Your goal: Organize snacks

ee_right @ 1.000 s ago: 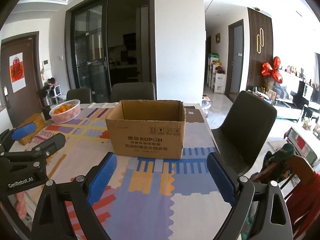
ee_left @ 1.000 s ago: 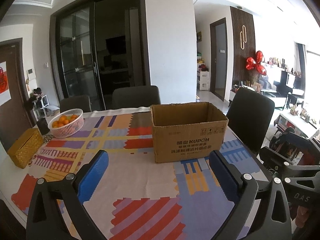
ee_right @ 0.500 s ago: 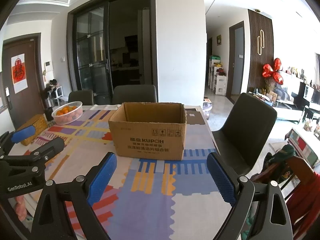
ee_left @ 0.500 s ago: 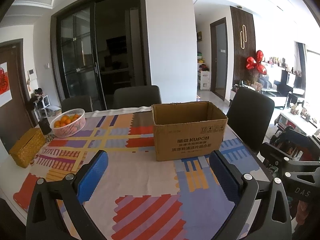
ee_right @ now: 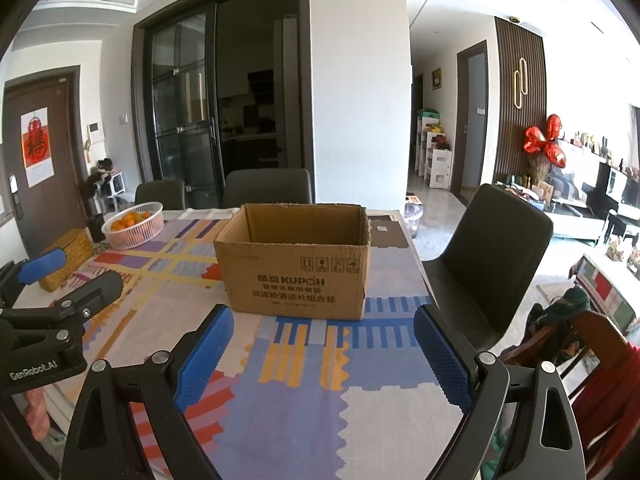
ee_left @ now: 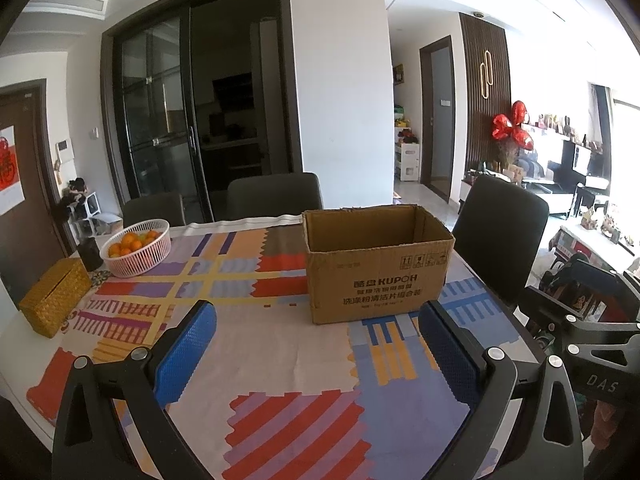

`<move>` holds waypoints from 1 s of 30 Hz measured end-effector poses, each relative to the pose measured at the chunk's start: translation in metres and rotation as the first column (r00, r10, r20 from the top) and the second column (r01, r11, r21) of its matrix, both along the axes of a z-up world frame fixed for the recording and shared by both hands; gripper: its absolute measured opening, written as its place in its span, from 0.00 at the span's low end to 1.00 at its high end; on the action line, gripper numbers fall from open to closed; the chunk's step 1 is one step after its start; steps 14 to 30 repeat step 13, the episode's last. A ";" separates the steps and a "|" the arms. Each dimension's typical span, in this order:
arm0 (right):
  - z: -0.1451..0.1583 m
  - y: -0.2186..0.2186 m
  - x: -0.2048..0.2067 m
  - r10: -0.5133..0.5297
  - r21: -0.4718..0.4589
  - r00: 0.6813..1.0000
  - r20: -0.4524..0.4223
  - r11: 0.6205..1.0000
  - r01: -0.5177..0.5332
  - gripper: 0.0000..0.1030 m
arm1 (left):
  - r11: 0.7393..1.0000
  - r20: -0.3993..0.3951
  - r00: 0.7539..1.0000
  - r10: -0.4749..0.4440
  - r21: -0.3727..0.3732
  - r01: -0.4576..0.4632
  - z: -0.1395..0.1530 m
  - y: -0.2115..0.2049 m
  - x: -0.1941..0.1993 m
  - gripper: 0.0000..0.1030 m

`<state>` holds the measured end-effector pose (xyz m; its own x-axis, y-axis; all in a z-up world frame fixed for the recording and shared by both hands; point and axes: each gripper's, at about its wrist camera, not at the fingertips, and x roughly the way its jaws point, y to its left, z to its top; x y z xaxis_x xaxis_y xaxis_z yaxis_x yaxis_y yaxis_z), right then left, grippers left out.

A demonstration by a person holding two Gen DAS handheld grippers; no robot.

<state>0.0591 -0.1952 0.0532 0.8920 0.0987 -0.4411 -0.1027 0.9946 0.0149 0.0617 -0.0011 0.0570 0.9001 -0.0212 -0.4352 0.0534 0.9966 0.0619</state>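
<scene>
An open-topped brown cardboard box (ee_left: 378,264) (ee_right: 296,264) printed KUPOH stands on the table with the colourful patterned cloth (ee_left: 280,360) (ee_right: 304,380). What the box holds is hidden by its walls. My left gripper (ee_left: 316,344) hovers above the cloth, short of the box, wide open with nothing between its blue pads. My right gripper (ee_right: 324,344) is also open and empty, in front of the box. The left gripper's body (ee_right: 44,320) shows at the left edge of the right wrist view. No snacks are visible.
A white basket of oranges (ee_left: 136,246) (ee_right: 133,224) and a woven yellow box (ee_left: 54,296) (ee_right: 66,254) sit at the table's far left. Dark chairs (ee_left: 498,232) (ee_right: 500,256) stand at the right and far sides. A cardboard flap (ee_right: 386,232) lies behind the box.
Both grippers have risen and tilted slightly, so the box sits a little lower and farther in each view. Both stay open and empty.
</scene>
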 end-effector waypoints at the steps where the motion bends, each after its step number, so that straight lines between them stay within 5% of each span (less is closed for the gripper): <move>1: 0.000 0.000 0.000 0.000 0.000 1.000 -0.001 1.000 0.000 0.89 | 1.000 0.000 1.000 0.001 -0.002 -0.001 0.000 0.000 0.000 1.00; 30: -0.003 0.001 0.000 0.003 -0.001 1.000 -0.013 1.000 -0.003 0.89 | 1.000 -0.018 1.000 -0.001 -0.014 0.000 -0.003 0.003 0.005 1.00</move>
